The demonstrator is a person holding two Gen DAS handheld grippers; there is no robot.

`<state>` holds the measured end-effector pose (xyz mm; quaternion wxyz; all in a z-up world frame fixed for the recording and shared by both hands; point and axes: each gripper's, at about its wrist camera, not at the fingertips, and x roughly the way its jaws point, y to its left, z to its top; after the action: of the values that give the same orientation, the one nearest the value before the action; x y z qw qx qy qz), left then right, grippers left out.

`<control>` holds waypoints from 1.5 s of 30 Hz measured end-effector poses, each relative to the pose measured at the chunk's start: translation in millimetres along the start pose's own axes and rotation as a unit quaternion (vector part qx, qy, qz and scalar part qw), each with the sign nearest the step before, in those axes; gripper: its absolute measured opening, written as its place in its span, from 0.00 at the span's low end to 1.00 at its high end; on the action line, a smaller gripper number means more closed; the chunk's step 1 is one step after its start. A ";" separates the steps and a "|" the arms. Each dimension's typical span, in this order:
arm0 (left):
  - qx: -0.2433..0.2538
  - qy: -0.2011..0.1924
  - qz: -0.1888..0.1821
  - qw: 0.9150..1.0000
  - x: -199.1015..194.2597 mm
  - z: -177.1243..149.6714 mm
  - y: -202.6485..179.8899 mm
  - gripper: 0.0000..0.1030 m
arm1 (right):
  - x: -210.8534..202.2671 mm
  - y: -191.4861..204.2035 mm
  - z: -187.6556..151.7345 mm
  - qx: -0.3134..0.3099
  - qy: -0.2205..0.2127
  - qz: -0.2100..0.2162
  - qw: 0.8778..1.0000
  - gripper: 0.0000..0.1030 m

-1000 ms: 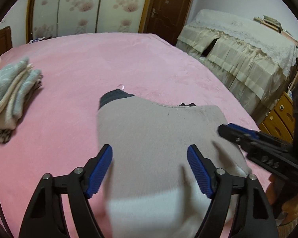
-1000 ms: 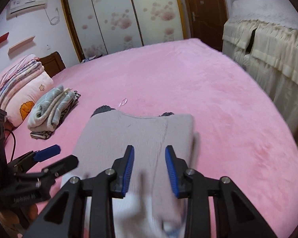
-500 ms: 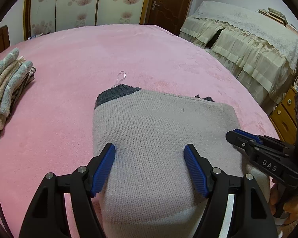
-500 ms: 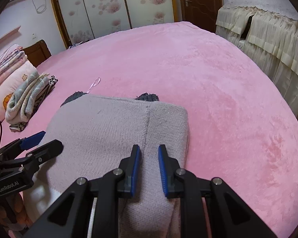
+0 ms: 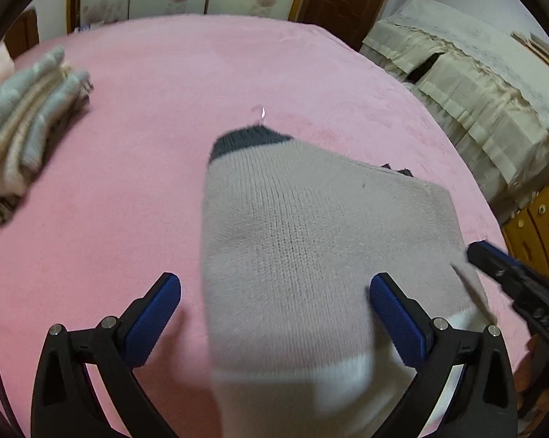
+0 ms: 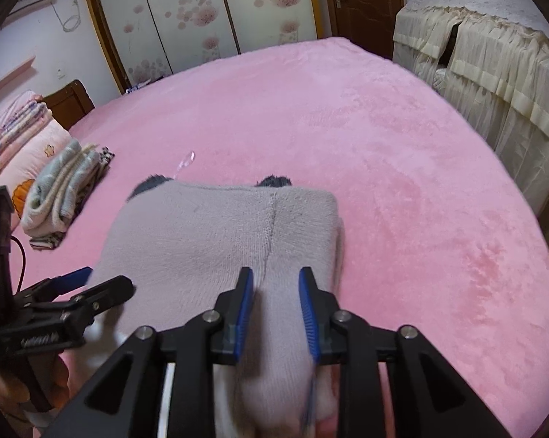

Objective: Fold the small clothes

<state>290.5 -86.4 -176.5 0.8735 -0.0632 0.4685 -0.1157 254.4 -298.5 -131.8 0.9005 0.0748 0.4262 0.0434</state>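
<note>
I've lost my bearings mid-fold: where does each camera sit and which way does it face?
Left wrist: on the left claw, looking down at the grey sweater; jaws opening, astride it.
Right wrist: on the right claw, jaws opening around a sweater fold; fingers show.
Shared: sweater, pink bed, folded pile.

Left tongs have spread wide off the sweater — right tongs opening too.

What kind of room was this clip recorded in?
Most likely a home bedroom. The sweater lies on a wide bed with a pink blanket, a pillow sits at its head, and a flower-patterned sliding wardrobe stands behind.
</note>
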 end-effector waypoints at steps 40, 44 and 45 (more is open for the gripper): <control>0.002 0.051 -0.092 0.994 -80.4 -20.1 10.6 0.99 | -59.7 -38.9 -27.2 0.054 0.046 0.115 0.991 0.96; -0.041 0.073 -0.120 0.989 -40.2 -16.5 27.9 0.99 | -17.9 -59.3 -28.2 0.110 0.080 0.146 0.980 0.96; -0.052 0.076 -0.128 0.987 -30.2 -14.8 31.2 0.99 | -4.9 -64.7 -28.0 0.126 0.089 0.162 0.975 0.96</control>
<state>266.4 -48.4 -167.2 0.8088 -0.1595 0.5270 -0.2065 230.6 -360.2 -156.7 0.8235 0.2513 0.4887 0.1409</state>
